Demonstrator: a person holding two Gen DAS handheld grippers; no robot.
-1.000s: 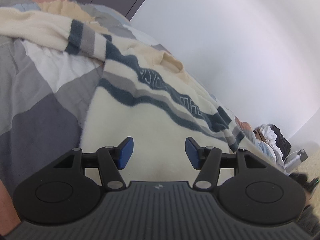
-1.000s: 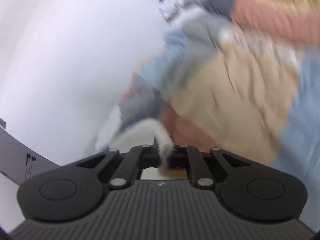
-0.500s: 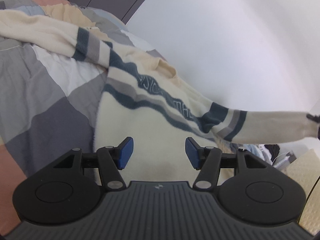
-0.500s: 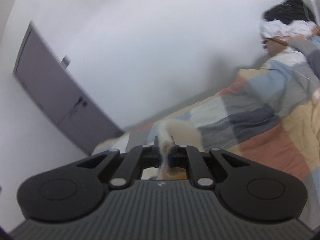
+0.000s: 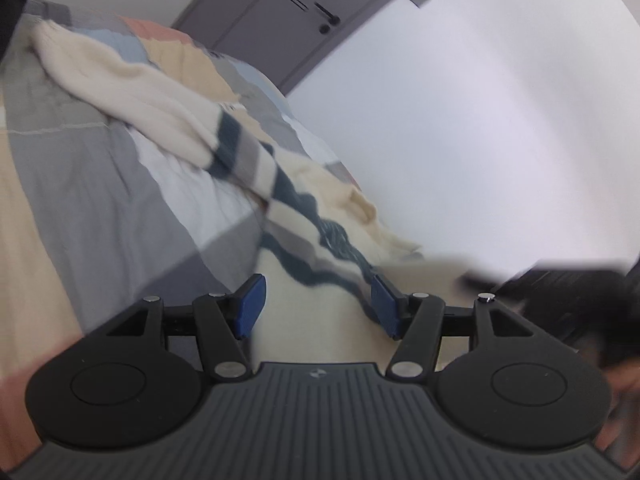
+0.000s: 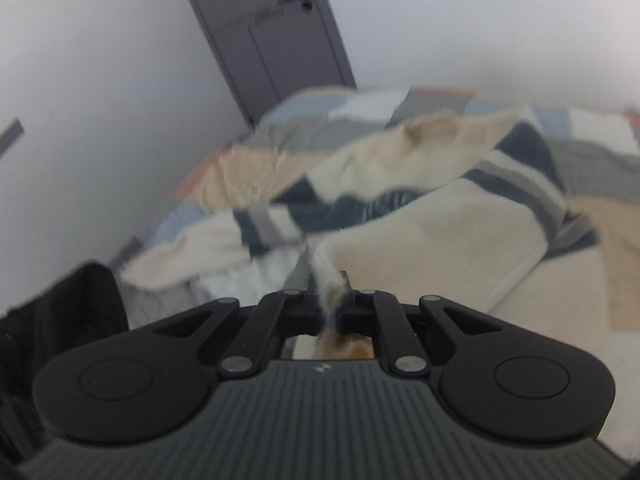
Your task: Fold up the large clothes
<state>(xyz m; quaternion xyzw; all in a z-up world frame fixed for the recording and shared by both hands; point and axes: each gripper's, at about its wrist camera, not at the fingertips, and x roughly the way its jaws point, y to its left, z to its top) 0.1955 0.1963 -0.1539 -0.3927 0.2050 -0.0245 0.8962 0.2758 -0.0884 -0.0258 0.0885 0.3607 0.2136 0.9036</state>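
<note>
Lying spread over a patchwork bed cover [image 5: 100, 184] in grey, tan, white and pink blocks: a cream sweater [image 6: 440, 236] with dark blue and grey bands across chest and sleeves. Beyond it, a grey door [image 6: 272, 40] set in a white wall [image 5: 500, 120]. Ahead and to the left of the left gripper [image 5: 318, 306], one banded sleeve stretched away across the cover; straight ahead of its jaws, the cream body of the sweater. To the right of those jaws, a dark blurred shape, too smeared to identify. Left gripper angled gently downward over the sweater, blue pads [image 5: 250, 306] held well apart, nothing between them, fabric lying below and not pinched. Right gripper [image 6: 330, 312] tilted more steeply down toward the bed, jaws pressed together on a cream edge of the sweater, with the cloth rising out of the pinch toward the folded-over body ahead. Left of the right jaws, dark clothing [image 6: 60, 320] at the frame edge, blurred.
</note>
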